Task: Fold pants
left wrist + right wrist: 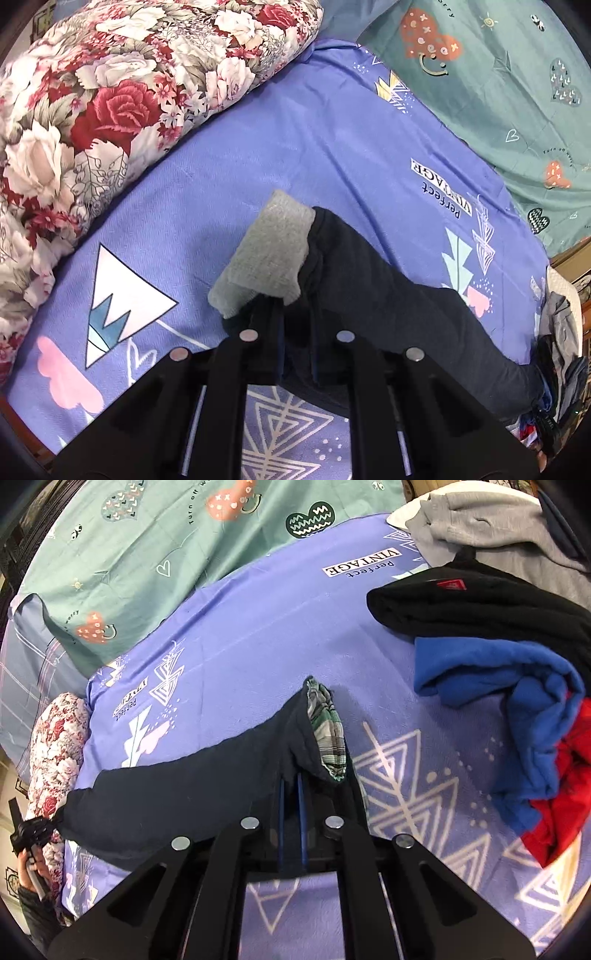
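Holding dark pants [388, 288] stretched above purple sheet [258, 155] | left gripper [291, 314] pinches grey cuff [266, 251] end, right gripper [291, 775] pinches waistband | soft, light, droopy: grip edges, keep taut

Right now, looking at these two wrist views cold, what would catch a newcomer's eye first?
The dark pants stretched across the purple bedspread, pinched at both ends: the left gripper is shut on the end with the grey cuff, the right gripper on the end with the plaid lining. Next, the big floral quilt at upper left in the left view, and the heap of black, blue and red clothes at right in the right view.
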Tool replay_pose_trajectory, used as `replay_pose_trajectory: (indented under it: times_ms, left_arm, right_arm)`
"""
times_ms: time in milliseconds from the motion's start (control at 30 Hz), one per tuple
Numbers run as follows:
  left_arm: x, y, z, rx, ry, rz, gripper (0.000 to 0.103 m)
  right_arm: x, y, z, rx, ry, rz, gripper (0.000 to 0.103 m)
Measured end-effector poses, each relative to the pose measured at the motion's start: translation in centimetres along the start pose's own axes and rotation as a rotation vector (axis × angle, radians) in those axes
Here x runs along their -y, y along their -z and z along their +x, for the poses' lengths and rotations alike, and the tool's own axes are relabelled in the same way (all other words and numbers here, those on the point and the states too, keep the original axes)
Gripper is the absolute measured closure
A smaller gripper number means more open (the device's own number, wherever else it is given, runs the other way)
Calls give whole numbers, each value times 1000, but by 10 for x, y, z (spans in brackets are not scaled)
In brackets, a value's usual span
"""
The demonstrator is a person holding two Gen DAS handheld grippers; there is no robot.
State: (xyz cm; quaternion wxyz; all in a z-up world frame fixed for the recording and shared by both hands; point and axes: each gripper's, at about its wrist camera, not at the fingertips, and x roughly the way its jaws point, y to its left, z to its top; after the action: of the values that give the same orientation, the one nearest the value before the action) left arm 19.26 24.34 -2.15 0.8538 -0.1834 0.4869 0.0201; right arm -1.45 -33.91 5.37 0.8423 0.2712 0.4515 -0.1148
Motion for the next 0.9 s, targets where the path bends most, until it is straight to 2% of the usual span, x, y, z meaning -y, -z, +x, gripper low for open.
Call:
replay_pose_trajectory:
  times_ms: [233,367,433,467,500,567,633,800,900]
  left_arm:
    - [-17,17,30,-61,-51,2,89]
    - [-17,21,31,-68,-62,10,81]
    - [-16,20,23,-71,-57,18,70]
    - [-16,20,17,-65,-78,20,48]
    - [-16,20,8,-36,-124,22,32]
    - [-15,21,-8,30,-172,43,30]
    - [-12,22,-20,54,-174,60,30]
    - [6,30,-36,75,-125,105,30]
    - [24,33,-32,75,-73,148,28]
  right_arm:
    - [25,39,13,-98,41,25,100]
    - [26,38,12,-101,24,32,96]
    - [25,30,5,-84,19,27,95]
    - [23,27,2,-72,23,20,95]
    - [21,23,-1,-49,38,8,93]
    - [19,17,-2,-28,52,-6,87]
    - [17,14,4,-37,49,-8,85]
    - [15,15,18,-70,53,-10,85]
    - [9,18,21,-93,46,-43,94]
